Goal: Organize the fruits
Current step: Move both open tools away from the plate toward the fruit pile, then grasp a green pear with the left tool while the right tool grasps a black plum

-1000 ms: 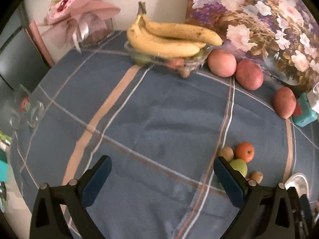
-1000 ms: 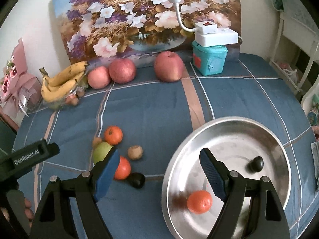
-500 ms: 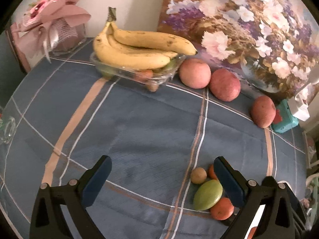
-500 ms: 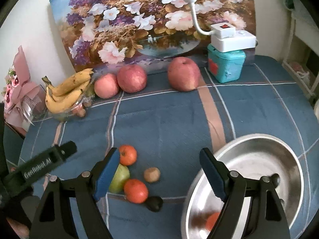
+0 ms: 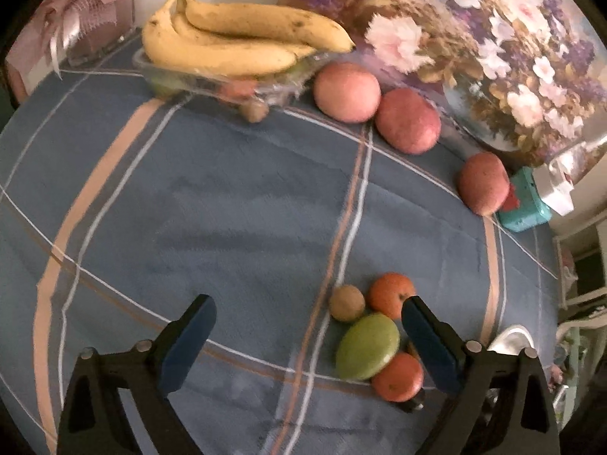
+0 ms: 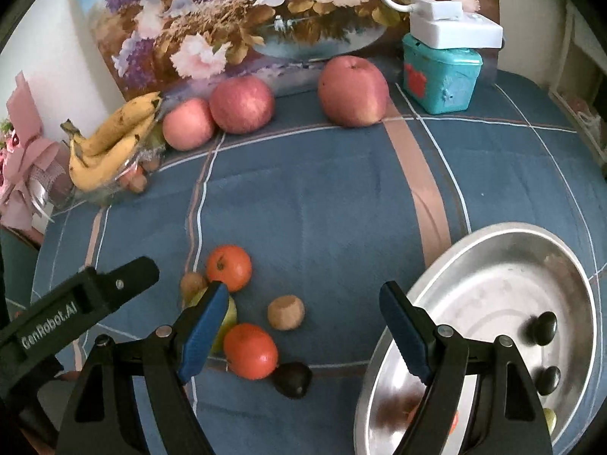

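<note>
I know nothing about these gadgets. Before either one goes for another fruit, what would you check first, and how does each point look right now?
1. Left hand-held gripper open, holding nothing: ok.
2. Right hand-held gripper open, holding nothing: ok.
3. Round silver metal bowl has bare room left: ok.
4. Loose cluster within reach: near orange tangerine, small brown kiwi-like fruit, dark avocado-like fruit: ok.
5. Near orange tangerine apart from neighbours: not ok, it appears to touch the dark fruit.
6. Green mango-like fruit free to grasp: cannot tell, packed against others.

Right claw [image 6: 303,326] gapes empty between loose fruits [image 6: 250,350] and steel bowl [image 6: 493,292].
</note>
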Demonstrator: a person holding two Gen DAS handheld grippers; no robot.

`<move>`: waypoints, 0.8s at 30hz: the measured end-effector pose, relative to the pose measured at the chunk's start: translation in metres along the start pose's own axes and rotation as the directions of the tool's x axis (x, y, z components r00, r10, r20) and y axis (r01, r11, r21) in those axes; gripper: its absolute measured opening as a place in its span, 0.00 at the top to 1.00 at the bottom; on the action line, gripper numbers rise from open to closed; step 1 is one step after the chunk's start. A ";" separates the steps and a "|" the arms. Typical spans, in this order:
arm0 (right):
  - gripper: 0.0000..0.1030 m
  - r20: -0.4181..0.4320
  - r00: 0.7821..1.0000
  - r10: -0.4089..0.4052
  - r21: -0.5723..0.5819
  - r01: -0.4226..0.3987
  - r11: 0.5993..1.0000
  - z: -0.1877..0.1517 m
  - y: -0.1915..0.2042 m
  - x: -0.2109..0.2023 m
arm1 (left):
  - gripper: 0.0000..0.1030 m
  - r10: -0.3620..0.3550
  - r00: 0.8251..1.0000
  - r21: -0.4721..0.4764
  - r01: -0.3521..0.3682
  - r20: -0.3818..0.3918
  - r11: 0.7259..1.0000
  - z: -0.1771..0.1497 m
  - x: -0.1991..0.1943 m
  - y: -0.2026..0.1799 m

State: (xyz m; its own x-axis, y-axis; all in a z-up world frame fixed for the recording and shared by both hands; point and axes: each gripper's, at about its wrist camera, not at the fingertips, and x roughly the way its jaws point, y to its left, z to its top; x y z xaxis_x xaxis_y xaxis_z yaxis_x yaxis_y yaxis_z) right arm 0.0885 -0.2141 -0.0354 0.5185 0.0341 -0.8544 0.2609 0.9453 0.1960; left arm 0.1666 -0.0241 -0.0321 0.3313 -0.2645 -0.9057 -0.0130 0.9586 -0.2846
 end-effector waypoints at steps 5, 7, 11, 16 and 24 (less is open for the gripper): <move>0.20 -0.038 0.999 -0.007 -0.044 0.006 0.999 -0.013 0.004 -0.002 | 0.13 -0.020 0.998 0.047 0.022 -0.061 0.999 -0.012 0.009 -0.015; 0.20 -0.044 0.998 -0.038 -0.084 0.034 0.996 -0.019 0.007 -0.003 | 0.15 -0.023 0.997 0.057 0.027 -0.080 0.998 -0.015 0.013 -0.019; 0.20 -0.057 0.996 -0.067 -0.133 0.059 0.989 -0.027 0.009 -0.005 | 0.18 -0.011 0.994 0.076 0.019 -0.107 0.997 -0.018 0.020 -0.022; 0.23 -0.065 0.997 -0.039 -0.147 0.029 0.989 -0.027 0.012 -0.010 | 0.20 -0.018 0.993 0.073 0.027 -0.115 0.997 -0.017 0.020 -0.023; 0.37 -0.108 0.994 -0.036 -0.185 0.015 0.983 -0.030 0.018 0.000 | 0.20 -0.028 0.991 0.088 0.040 -0.132 0.995 -0.017 0.024 -0.023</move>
State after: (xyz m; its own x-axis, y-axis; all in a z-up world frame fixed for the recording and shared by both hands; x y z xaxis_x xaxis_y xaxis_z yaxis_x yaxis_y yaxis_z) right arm 0.0682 -0.1870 -0.0461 0.4182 0.0349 -0.9077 0.1138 0.9894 0.0904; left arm 0.1587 -0.0544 -0.0527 0.2038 -0.3034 -0.9308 0.0836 0.9527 -0.2922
